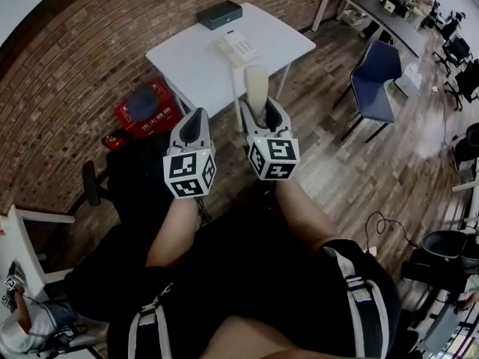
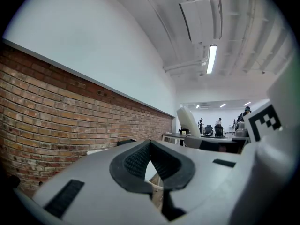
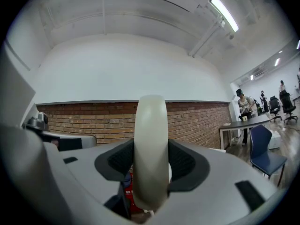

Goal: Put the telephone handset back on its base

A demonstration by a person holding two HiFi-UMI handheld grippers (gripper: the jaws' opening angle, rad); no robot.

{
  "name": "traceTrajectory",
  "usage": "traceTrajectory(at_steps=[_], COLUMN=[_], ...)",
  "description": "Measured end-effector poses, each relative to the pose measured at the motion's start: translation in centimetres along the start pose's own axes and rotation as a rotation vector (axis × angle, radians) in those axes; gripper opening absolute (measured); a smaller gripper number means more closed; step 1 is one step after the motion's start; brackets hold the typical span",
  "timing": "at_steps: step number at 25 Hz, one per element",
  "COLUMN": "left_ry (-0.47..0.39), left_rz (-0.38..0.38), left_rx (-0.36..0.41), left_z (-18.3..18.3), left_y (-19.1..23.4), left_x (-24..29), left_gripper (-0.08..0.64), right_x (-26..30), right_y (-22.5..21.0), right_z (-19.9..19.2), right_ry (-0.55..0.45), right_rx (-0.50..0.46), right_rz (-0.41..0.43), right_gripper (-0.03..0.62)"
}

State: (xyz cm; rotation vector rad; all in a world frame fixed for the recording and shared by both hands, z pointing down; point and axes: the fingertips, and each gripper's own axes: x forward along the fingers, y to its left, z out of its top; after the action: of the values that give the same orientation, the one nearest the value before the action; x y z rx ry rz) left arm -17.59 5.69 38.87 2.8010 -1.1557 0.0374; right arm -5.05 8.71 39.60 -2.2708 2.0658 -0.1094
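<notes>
My right gripper (image 1: 259, 109) is shut on the cream telephone handset (image 1: 257, 84), which stands upright between its pads (image 3: 119, 161) and rises above them. The handset (image 3: 151, 139) fills the middle of the right gripper view. The telephone base (image 1: 238, 47), white with a keypad, sits on the white table (image 1: 187, 62) ahead of both grippers, with nothing on its cradle. My left gripper (image 1: 196, 115) hovers beside the right one at about the same height, its jaws shut (image 2: 150, 143) with nothing between them. From the left gripper view the handset (image 2: 189, 120) shows to the right.
A black box (image 1: 221, 13) lies at the table's far edge against the brick wall. A red box (image 1: 146, 107) stands on the floor left of the table. A blue chair (image 1: 378, 81) and a long desk (image 1: 367, 6) are to the right.
</notes>
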Motion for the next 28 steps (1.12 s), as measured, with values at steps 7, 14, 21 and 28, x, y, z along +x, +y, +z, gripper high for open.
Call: traceTrajectory(at_steps=[7,14,21,28], left_ry=[-0.012,-0.007,0.033,0.065], left_rz=[0.000,0.025,0.062,0.136], left_rx=[-0.007,0.004,-0.002,-0.026], left_z=[0.3,0.1,-1.3,-2.7], left_y=[0.5,1.3,2.7,5.3], left_x=[2.7,6.9,12.0,16.1], left_gripper=[-0.002,-0.002,-0.002,-0.002], right_x=[2.8,7.5,12.6,18.6], right_y=[-0.7,-3.0,-5.4,-7.6], right_z=[0.1,-0.4,-1.3,-3.1], right_ry=[-0.002,0.016,0.036,0.082], right_rx=[-0.004,0.005,0.018,0.020], right_rz=[0.022,0.047,0.080,0.127], right_gripper=[0.202,0.202,0.202,0.202])
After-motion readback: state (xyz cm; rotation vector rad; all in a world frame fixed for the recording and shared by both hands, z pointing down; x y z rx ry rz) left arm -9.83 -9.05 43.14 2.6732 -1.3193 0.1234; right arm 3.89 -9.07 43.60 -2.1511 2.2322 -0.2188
